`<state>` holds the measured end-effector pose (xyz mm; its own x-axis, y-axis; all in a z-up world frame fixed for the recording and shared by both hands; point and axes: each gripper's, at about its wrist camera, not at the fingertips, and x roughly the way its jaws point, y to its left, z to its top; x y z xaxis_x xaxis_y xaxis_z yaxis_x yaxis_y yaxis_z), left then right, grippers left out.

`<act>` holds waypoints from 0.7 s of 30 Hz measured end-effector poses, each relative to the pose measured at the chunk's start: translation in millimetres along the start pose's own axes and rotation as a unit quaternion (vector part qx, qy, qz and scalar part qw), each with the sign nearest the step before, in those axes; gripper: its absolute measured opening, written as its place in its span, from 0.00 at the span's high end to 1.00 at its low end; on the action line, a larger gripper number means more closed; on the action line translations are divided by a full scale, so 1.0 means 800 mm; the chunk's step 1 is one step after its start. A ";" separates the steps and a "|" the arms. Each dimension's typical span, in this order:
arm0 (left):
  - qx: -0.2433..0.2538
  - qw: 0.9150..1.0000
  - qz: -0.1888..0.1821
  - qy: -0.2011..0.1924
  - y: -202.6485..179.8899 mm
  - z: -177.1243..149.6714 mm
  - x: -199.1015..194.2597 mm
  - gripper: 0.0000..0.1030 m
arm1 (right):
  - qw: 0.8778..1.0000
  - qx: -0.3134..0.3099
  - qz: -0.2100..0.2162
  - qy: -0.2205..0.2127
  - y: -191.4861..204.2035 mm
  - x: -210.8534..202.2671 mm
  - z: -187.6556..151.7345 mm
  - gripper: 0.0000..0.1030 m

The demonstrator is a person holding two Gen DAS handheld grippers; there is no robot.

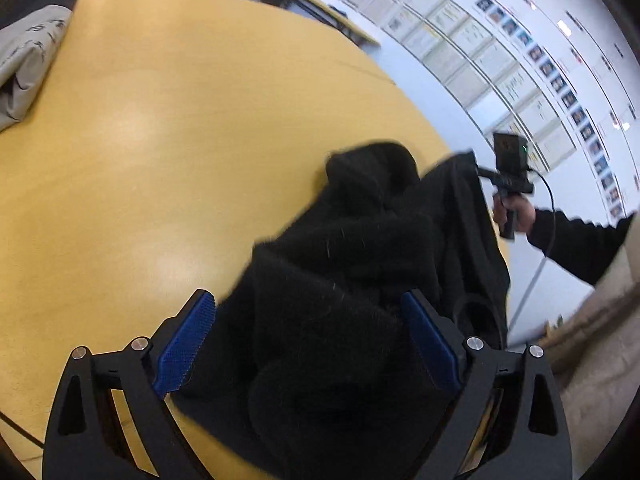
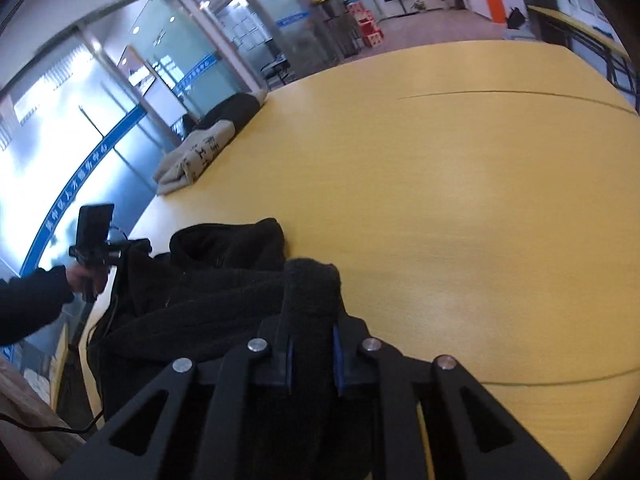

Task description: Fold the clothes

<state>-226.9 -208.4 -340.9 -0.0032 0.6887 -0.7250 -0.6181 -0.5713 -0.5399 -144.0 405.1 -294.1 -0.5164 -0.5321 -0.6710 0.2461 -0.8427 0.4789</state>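
A black fleece garment (image 1: 344, 264) lies bunched at the near edge of the yellow table (image 1: 160, 160). My left gripper (image 1: 308, 344) is open, its blue pads (image 1: 184, 344) spread on either side of a fold of the fleece. My right gripper (image 2: 314, 356) is shut on a bunched edge of the black garment (image 2: 310, 284) and holds it over the table (image 2: 460, 220). In the left wrist view the right gripper (image 1: 486, 174) shows at the garment's far corner. In the right wrist view the left gripper (image 2: 120, 250) shows at the garment's left end.
A folded beige garment (image 1: 28, 56) lies at the table's far left, also in the right wrist view (image 2: 196, 156), with a dark garment (image 2: 232, 110) behind it. A cable (image 1: 550, 208) hangs from the right gripper. A wall of posters stands to the right, glass partitions beyond the table.
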 end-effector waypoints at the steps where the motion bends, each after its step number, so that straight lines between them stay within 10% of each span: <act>1: 0.002 1.000 -0.005 0.003 -0.001 -0.002 -0.006 0.08 | 1.000 0.002 -0.001 0.003 -0.003 0.001 -0.004 0.86; 10: 0.039 0.994 -0.056 0.091 -0.001 -0.009 -0.016 0.07 | 1.000 0.013 0.009 0.016 -0.018 0.020 -0.012 0.83; 21: 0.098 0.988 -0.067 0.097 -0.003 -0.001 -0.008 0.07 | 1.000 0.006 -0.002 0.023 -0.016 0.032 -0.018 0.82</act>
<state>-224.5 -211.9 -335.0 0.2272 0.6429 -0.7315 -0.7434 -0.3707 -0.5567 -148.8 400.9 -325.2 -0.4785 -0.5324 -0.6983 0.2343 -0.8438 0.4827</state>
